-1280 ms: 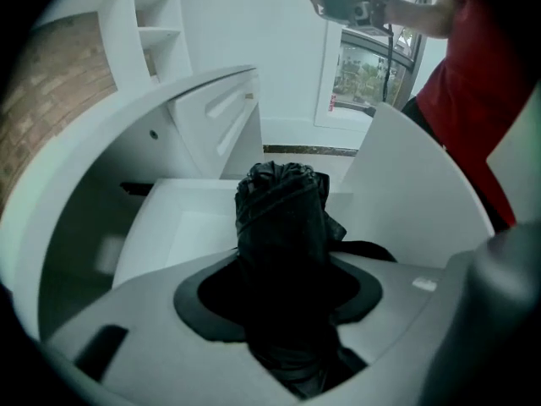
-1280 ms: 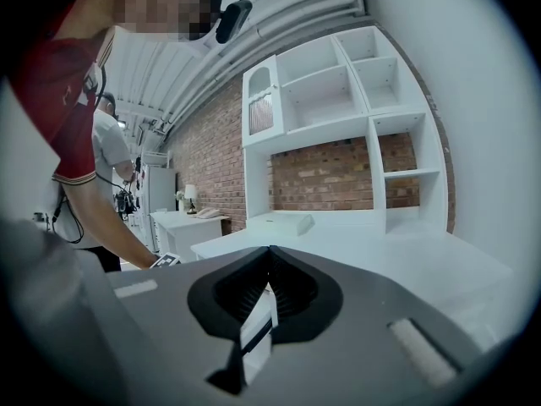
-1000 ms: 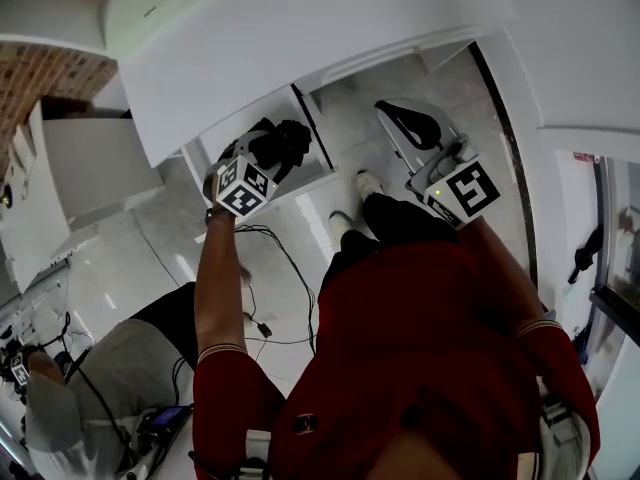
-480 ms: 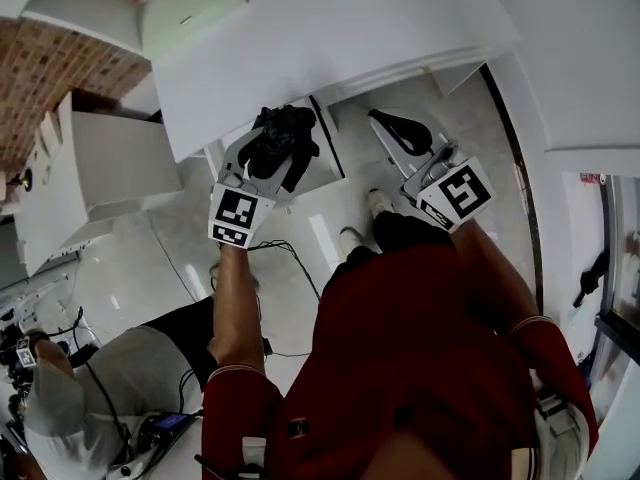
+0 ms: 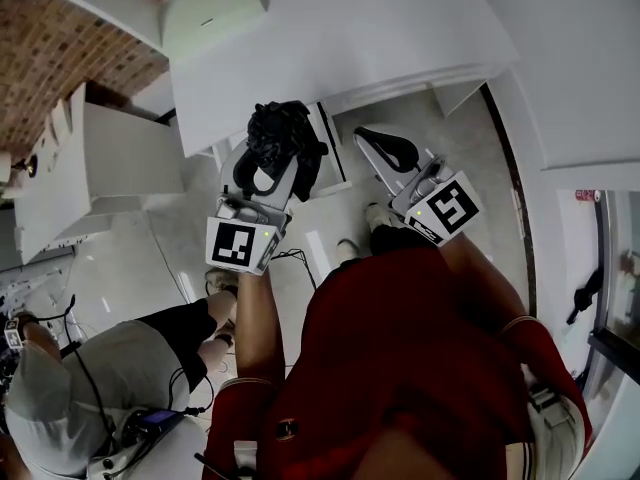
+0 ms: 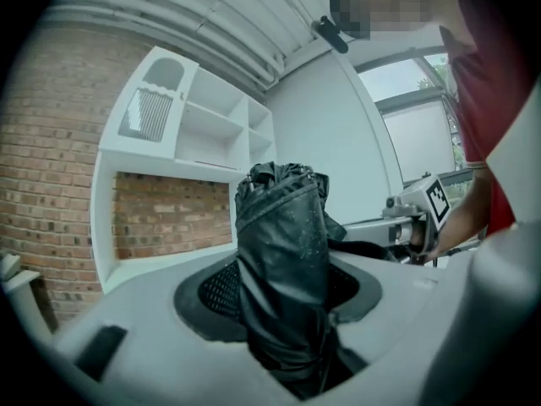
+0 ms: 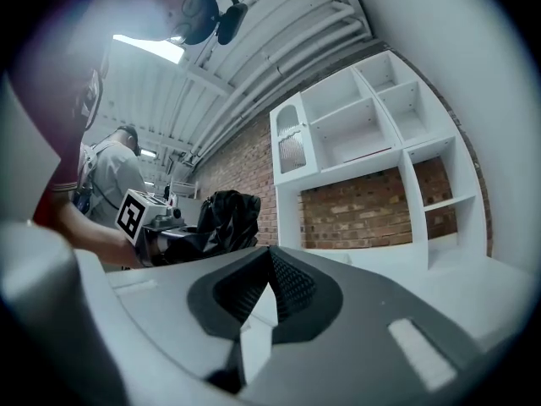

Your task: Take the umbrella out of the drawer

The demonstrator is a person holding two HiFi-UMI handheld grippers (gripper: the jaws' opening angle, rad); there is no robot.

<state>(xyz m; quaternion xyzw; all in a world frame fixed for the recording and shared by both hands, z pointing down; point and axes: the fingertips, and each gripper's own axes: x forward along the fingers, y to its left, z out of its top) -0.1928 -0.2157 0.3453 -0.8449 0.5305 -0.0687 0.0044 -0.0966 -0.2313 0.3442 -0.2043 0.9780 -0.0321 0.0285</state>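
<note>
Folded black umbrella [image 5: 283, 136] clamped in L gripper [image 5: 266, 173], held above open white drawer [image 5: 334, 150], out of it. R gripper [image 5: 386, 149] just beside, apart from umbrella, jaws closed together w/ nothing between. Brick wall [image 7: 363, 214] & white shelving [image 7: 363, 134] beyond.
</note>
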